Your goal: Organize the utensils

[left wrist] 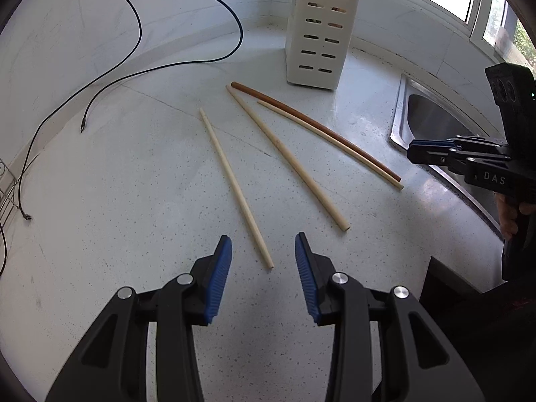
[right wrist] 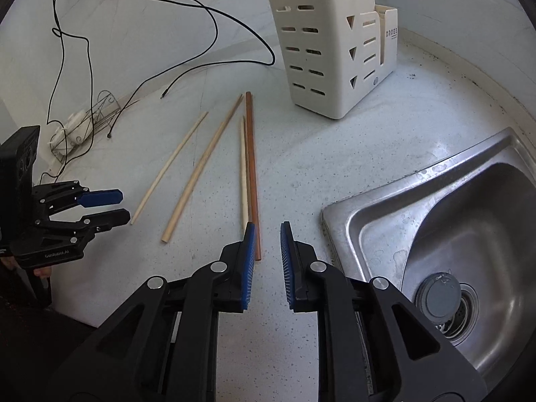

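Observation:
Three pale chopsticks and one brown chopstick (left wrist: 315, 125) lie loose on the speckled white counter. My left gripper (left wrist: 263, 238) is open just above the counter, with the near end of the leftmost pale chopstick (left wrist: 234, 184) lying between its blue pads, untouched. My right gripper (right wrist: 268, 224) is open by a narrow gap over the near end of the brown chopstick (right wrist: 252, 167), which shows beside its left pad; nothing is gripped. A pale chopstick (right wrist: 244, 167) lies against the brown one. The cream slotted utensil holder (left wrist: 318, 33) (right wrist: 318, 50) stands upright behind them, with sticks in it.
A steel sink (right wrist: 418, 167) (left wrist: 400, 114) opens to the right of the chopsticks. Black cables (left wrist: 134, 10) trail over the counter's left and back. A wire rack (right wrist: 87, 120) sits at the far left. The other gripper shows in each view: right (left wrist: 410, 150), left (right wrist: 124, 206).

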